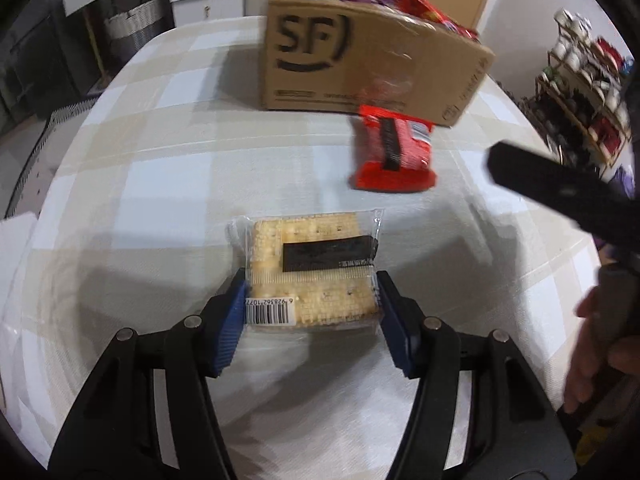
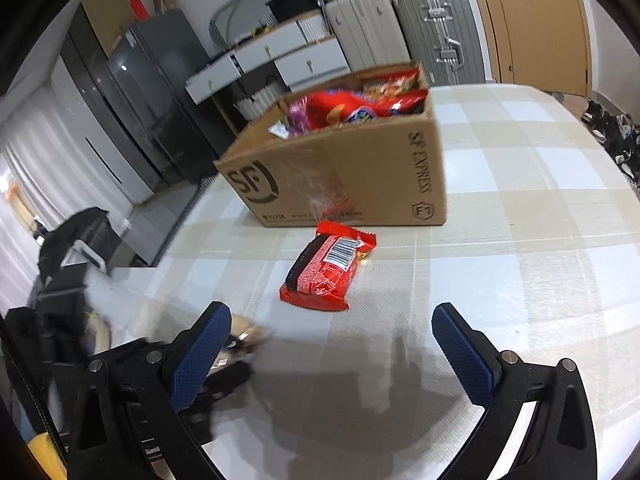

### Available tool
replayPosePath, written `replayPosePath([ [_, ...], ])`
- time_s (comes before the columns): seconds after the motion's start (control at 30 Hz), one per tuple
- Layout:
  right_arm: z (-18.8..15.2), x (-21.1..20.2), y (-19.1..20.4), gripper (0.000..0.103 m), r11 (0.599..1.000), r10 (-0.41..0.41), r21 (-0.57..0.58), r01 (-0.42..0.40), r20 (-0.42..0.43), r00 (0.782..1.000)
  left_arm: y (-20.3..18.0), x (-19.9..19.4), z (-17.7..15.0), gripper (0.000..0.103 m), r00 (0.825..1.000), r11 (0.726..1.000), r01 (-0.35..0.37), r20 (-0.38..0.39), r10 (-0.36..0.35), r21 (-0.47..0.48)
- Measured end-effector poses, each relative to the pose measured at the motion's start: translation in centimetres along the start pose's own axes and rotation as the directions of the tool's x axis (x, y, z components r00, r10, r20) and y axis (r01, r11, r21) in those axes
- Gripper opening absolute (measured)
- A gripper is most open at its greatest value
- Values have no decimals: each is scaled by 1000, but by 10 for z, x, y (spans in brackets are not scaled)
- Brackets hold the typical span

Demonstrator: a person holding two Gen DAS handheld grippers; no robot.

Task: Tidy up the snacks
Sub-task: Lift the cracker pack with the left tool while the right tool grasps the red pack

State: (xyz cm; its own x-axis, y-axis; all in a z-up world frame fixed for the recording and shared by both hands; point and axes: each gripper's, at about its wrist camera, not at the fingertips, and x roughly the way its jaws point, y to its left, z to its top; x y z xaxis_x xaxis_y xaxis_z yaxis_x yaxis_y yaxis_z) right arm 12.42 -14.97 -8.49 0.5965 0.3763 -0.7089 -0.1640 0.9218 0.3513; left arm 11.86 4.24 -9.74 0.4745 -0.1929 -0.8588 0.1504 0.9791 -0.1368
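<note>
table: checked cloth [image 2: 520,184] | suitcases [image 2: 436,32] by wooden door [image 2: 532,20] | white drawers [image 2: 280,60] | dark cabinet [image 2: 152,92]

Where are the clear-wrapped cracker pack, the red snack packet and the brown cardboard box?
Clear-wrapped cracker pack [image 1: 320,264], left wrist view, black label.
Red snack packet [image 2: 326,270], right wrist view, centre.
Brown cardboard box [image 2: 360,176], right wrist view, front wall.

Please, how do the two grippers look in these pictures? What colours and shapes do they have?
Both look alike. The left gripper has two black plastic arms, each with round silver pivot pins, ending in blue fingers with a ribbed surface. The right gripper has the same black arms, silver pins and blue pads with a fine diamond texture. No cables or markings show.
</note>
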Motion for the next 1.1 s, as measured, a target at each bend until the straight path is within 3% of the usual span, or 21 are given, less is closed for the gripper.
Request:
replayPosePath([
  [0.3, 23, 62, 29, 102, 992, -120, -49, 117, -61, 991, 73, -51, -13, 58, 995, 991, 23, 95, -10, -130],
  [0.4, 25, 76, 33, 97, 989, -144, -46, 140, -85, 986, 90, -59, -14, 58, 995, 985, 31, 103, -14, -168],
  [0.47, 25, 82, 35, 79, 991, -133, -44, 129, -96, 986, 93, -63, -17, 58, 994, 984, 40, 108, -21, -176],
  [0.6, 22, 88, 39, 63, 984, -171, -71, 164, -105, 980, 87, -64, -17, 58, 994, 987, 38, 110, -20, -158],
  [0.63, 21, 89, 41, 52, 982, -175, -85, 166, -108, 979, 84, -64, -17, 58, 994, 988, 34, 109, -17, -152],
  [0.67, 21, 88, 42, 47, 982, -173, -97, 163, -112, 979, 81, -61, -16, 58, 994, 988, 30, 110, -13, -149],
  [0.87, 12, 78, 37, 46, 990, -111, -97, 100, -123, 986, 73, -53, -12, 58, 994, 990, 0, 110, 16, -142],
  [1.1, 2, 15, 13, 46, 999, 6, -36, -8, -50, 999, 62, -52, -10, 58, 991, 989, -11, 127, 30, -145],
])
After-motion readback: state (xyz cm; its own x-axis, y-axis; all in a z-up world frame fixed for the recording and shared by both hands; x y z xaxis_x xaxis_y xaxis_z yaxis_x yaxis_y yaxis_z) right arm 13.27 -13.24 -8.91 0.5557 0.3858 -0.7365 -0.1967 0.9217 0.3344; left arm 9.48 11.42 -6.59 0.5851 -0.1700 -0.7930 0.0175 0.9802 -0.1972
